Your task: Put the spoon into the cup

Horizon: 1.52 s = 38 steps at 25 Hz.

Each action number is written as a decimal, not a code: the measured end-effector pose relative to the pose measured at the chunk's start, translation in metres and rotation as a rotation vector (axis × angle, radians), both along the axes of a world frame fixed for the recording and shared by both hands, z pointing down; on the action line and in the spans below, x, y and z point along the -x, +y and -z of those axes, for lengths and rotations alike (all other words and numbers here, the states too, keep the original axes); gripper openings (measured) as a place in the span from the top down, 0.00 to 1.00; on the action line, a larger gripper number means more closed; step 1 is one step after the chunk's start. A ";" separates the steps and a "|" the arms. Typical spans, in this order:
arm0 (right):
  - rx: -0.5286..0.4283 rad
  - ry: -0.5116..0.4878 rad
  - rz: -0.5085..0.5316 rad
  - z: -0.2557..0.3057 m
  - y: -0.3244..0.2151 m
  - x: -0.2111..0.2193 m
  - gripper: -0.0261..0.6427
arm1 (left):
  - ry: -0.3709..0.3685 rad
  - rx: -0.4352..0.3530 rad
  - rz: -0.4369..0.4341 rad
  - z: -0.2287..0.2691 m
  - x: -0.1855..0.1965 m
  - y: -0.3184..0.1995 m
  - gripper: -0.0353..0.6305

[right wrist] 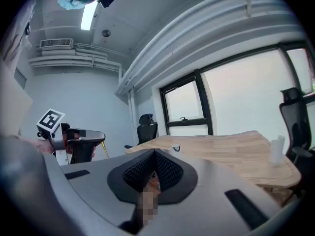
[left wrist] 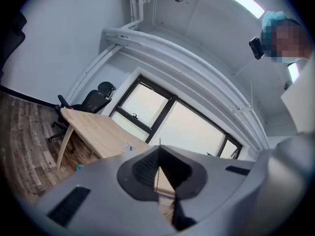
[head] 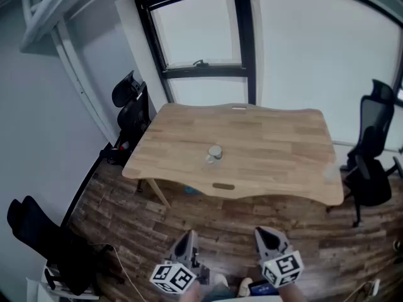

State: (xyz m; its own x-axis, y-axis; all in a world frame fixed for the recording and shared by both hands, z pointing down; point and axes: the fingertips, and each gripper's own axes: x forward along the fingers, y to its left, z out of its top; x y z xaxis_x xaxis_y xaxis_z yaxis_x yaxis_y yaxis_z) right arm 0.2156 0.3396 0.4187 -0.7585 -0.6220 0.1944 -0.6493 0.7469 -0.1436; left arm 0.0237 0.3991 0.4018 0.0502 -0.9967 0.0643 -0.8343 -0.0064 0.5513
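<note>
A small clear glass cup (head: 215, 153) stands near the middle of the light wooden table (head: 283, 143). It shows far off as the cup (left wrist: 129, 147) and the cup (right wrist: 175, 148) in the two gripper views. A small wood-coloured oblong thing (head: 223, 186), perhaps the spoon, lies near the table's front edge. Both grippers hang over the floor, well short of the table. My left gripper (head: 187, 247) (left wrist: 159, 150) has its jaws together with nothing between them. The jaws of my right gripper (head: 267, 239) (right wrist: 154, 154) also meet, empty. The left gripper (right wrist: 74, 140) shows in the right gripper view too.
Black office chairs stand left of the table (head: 132, 109), right of it (head: 371, 162) and at the lower left (head: 38, 231). A pale translucent thing (right wrist: 277, 149) sits near the table's right edge. A window (head: 201, 39) is behind the table. The floor (head: 220, 225) is dark wood planks.
</note>
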 end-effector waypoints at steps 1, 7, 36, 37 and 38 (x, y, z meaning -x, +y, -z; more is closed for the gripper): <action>-0.002 0.001 0.002 -0.003 0.006 -0.001 0.97 | 0.013 0.004 0.004 -0.003 0.000 0.006 0.94; -0.025 -0.003 0.012 -0.012 0.029 -0.007 0.97 | 0.018 0.011 0.006 -0.004 -0.007 0.025 0.94; 0.012 -0.011 0.017 -0.036 -0.089 0.035 0.97 | 0.060 -0.019 0.042 -0.013 0.047 -0.086 0.94; 0.015 -0.005 0.012 -0.038 -0.099 0.042 0.97 | 0.067 -0.015 0.038 -0.016 0.054 -0.097 0.94; 0.019 -0.002 0.008 -0.039 -0.109 0.049 0.97 | 0.074 -0.010 0.033 -0.018 0.062 -0.110 0.94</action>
State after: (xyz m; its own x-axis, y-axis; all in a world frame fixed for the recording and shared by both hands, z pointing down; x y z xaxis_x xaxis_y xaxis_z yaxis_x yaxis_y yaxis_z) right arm 0.1665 0.2302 0.4576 -0.7637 -0.6123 0.2046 -0.6432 0.7490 -0.1593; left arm -0.0382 0.2890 0.4203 0.0218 -0.9984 0.0514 -0.7913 0.0142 0.6112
